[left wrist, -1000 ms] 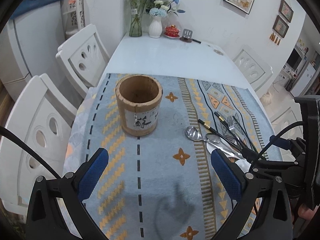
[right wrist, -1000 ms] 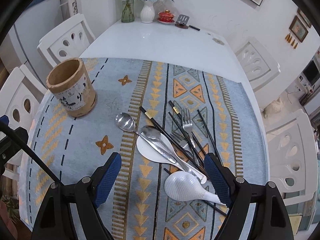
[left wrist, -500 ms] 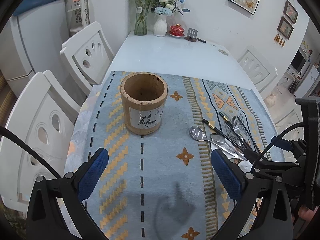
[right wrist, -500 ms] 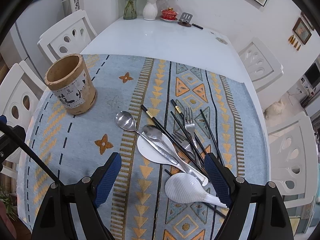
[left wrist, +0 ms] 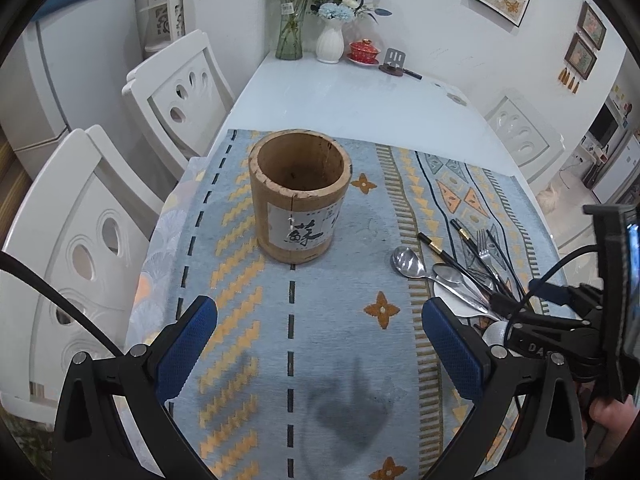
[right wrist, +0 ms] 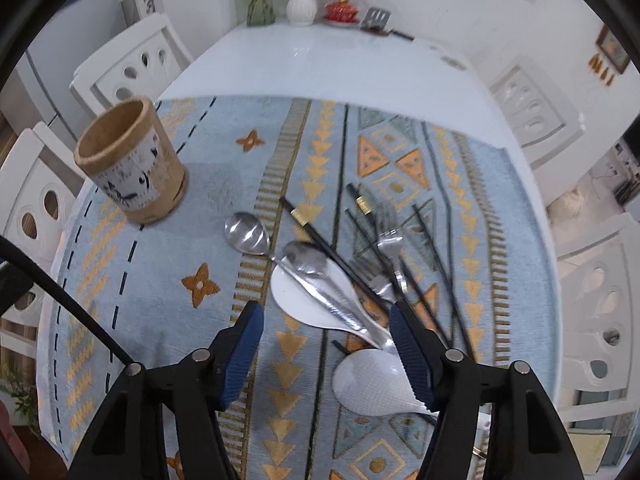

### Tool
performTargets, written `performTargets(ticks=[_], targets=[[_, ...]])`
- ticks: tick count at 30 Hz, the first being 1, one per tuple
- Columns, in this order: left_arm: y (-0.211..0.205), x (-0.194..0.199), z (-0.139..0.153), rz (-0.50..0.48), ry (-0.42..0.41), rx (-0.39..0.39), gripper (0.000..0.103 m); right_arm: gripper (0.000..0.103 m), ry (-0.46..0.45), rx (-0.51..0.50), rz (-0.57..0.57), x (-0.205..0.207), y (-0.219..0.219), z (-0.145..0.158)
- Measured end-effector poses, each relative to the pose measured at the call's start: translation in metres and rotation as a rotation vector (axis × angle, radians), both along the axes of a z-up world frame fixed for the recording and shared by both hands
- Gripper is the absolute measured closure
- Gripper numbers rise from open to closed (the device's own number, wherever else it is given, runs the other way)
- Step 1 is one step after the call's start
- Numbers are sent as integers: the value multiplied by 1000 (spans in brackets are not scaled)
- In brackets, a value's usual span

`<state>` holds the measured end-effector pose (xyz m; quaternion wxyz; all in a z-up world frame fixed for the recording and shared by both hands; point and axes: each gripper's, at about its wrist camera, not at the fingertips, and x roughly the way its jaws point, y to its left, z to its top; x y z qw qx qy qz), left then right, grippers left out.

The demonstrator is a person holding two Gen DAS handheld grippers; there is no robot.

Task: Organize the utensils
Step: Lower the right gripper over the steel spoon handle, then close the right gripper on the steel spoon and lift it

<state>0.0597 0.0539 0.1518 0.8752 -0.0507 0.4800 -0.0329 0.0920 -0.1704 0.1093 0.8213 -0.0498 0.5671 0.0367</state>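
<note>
Closing right gripper (right wrist: 326, 340) over spoons (right wrist: 316, 276)

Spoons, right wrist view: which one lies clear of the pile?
The metal spoon nearest the bamboo holder: its bowl rests on bare cloth. The other metal spoon lies across the white spoon.

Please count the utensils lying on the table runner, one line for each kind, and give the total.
Metal spoons: 2
White spoons: 2
Forks: 2, as far as the blur allows
Black chopsticks: about 4, the crossed sticks are hard to separate
Total: about 10
</note>
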Motion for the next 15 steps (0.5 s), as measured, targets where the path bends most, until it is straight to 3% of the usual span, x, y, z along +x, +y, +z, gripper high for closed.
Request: performTargets(ticks=[15], targets=[[15,27,-21,40,33,-14,1,40,97,75,130,60,53,-56]])
